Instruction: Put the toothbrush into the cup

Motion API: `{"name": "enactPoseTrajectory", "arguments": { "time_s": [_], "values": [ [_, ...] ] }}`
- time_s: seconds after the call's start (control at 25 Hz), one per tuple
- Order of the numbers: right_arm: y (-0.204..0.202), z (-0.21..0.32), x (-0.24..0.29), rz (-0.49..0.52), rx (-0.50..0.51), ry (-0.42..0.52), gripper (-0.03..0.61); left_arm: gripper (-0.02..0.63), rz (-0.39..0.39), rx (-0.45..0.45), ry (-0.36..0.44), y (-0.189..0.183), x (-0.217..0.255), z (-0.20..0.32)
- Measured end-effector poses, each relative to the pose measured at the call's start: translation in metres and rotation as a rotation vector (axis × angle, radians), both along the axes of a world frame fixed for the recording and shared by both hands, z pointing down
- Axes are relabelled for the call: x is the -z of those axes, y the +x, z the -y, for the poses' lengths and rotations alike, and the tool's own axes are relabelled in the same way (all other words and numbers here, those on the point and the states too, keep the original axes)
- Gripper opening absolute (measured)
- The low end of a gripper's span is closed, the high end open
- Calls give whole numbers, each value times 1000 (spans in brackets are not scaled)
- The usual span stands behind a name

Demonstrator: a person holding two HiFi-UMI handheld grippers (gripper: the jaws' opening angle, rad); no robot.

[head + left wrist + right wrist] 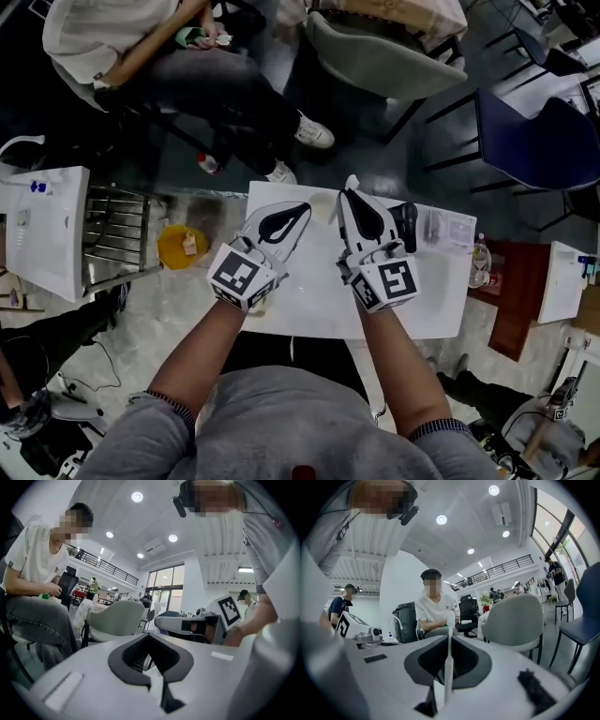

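My right gripper is over the white table, right of its middle, shut on a white toothbrush whose end sticks out past the fingertips. In the right gripper view the toothbrush stands upright through the closed jaws of the right gripper. My left gripper hovers beside it on the left, and in its own view the left gripper has its jaws together with nothing seen between them. A pale yellowish round thing peeks out under the left marker cube; I cannot tell if it is the cup.
A black object and a clear packet lie on the table's right part, with a bottle past its edge. Around it are a yellow bucket, a metal rack, a grey chair, a blue chair and a seated person.
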State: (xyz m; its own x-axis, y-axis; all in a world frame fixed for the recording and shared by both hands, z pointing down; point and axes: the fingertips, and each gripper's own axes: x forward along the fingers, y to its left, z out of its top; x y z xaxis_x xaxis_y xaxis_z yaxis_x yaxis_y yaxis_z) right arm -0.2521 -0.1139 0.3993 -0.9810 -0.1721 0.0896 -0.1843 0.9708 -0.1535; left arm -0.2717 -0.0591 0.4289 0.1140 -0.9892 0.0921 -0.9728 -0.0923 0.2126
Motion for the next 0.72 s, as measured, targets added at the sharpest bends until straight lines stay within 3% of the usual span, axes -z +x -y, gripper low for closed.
{"name": "enactPoseTrajectory", "arguments": {
  "time_s": [0.72],
  "values": [
    [-29,14,-80,-58,26,-19,28,8,-14,68,-13,-23,-50,20]
  ]
}}
